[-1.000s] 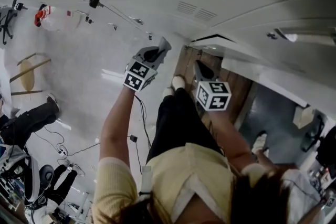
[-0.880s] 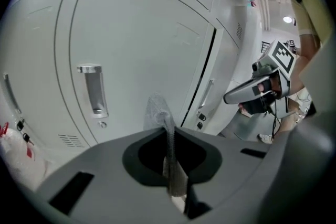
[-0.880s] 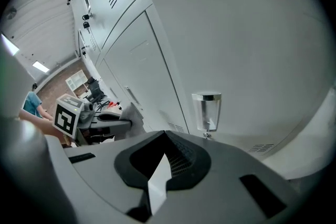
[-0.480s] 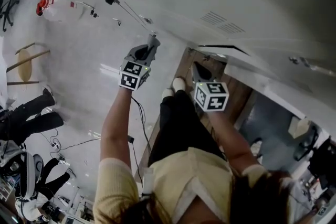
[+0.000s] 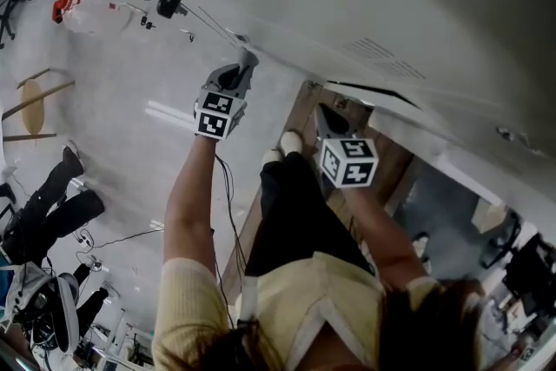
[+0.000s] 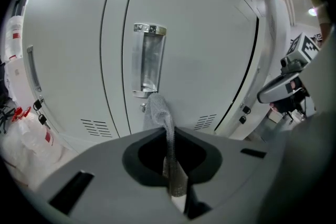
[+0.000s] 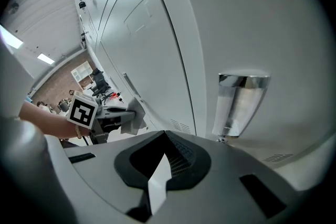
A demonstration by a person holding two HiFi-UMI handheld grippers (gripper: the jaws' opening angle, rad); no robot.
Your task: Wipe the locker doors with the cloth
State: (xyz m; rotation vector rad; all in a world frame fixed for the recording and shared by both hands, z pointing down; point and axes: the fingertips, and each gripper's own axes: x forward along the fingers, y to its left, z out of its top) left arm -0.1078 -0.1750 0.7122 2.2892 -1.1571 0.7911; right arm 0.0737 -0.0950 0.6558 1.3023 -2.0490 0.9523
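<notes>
The left gripper has its jaws pressed together on the cloth, pinching the lower end so that the rest stands up out of the jaws as a narrow, crumpled strip. That grip leaves the free end out in front, which is the part that has to meet the metal. The strip's tip sits just below the handle on the door, by the small lock under it. It looks to be touching the panel there, though the wide-angle view makes contact hard to confirm. The gripper is aimed almost square at the door, which suits pressing the cloth flat against it.

The right gripper is well to the right of the handle, past the door's right edge (the left gripper view catches its marker cube there). Its jaws are together with nothing between them, so it is taking no part in the wiping and is probably held clear to leave the left arm room to sweep.

In my judgement the wipe is at or near its start on this door. Most of the panel above and beside the handle has yet to be covered, and the recessed handle is a likely snag for the loose strip.
</notes>
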